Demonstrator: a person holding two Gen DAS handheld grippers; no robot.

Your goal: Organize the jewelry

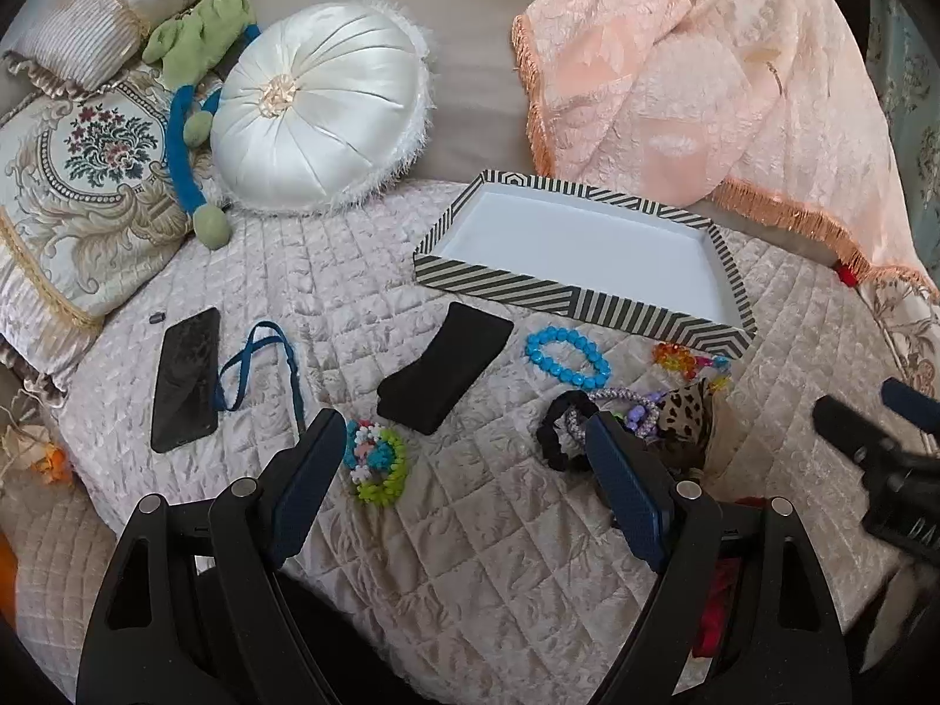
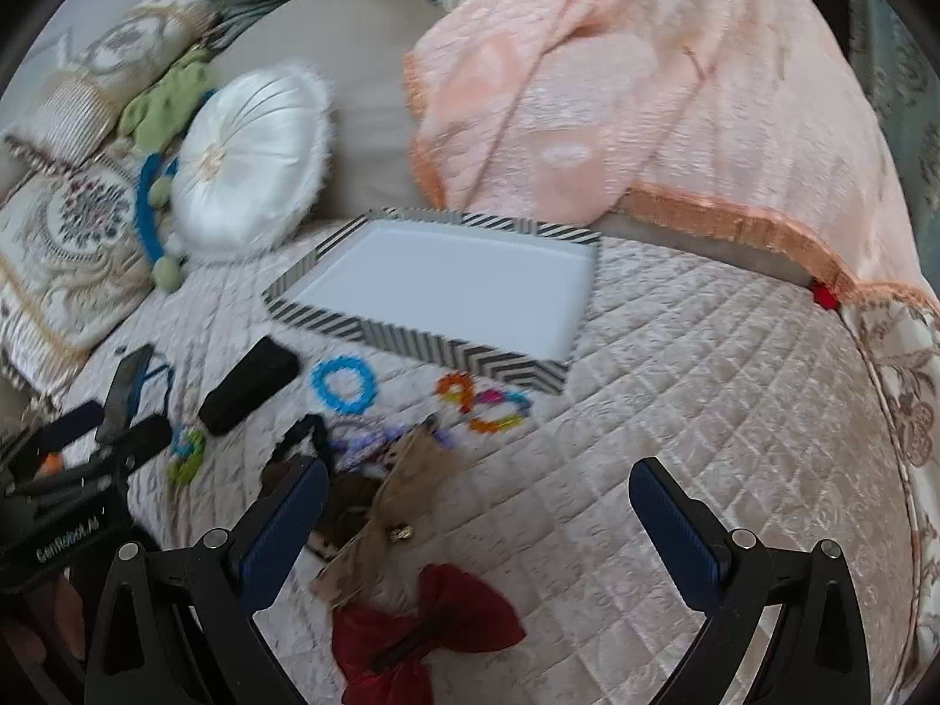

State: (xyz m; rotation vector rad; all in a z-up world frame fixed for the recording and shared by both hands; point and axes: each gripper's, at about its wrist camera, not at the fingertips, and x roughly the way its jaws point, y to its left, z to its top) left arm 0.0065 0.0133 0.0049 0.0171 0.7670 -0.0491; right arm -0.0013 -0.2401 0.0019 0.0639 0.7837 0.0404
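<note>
Both grippers, left (image 1: 464, 458) and right (image 2: 479, 520), hovered with jaws wide and empty. The jewelry lay loose mid-frame on the bed quilt (image 1: 470, 558), the blue bracelet (image 1: 567, 357) just before the striped tray (image 1: 587, 235), empty, likely awaiting it.

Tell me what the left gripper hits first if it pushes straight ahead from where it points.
Probably bare quilt first: the open left gripper points between the multicoloured bead bracelet and black scrunchie. Farther on lies the black case; depth unclear.
</note>
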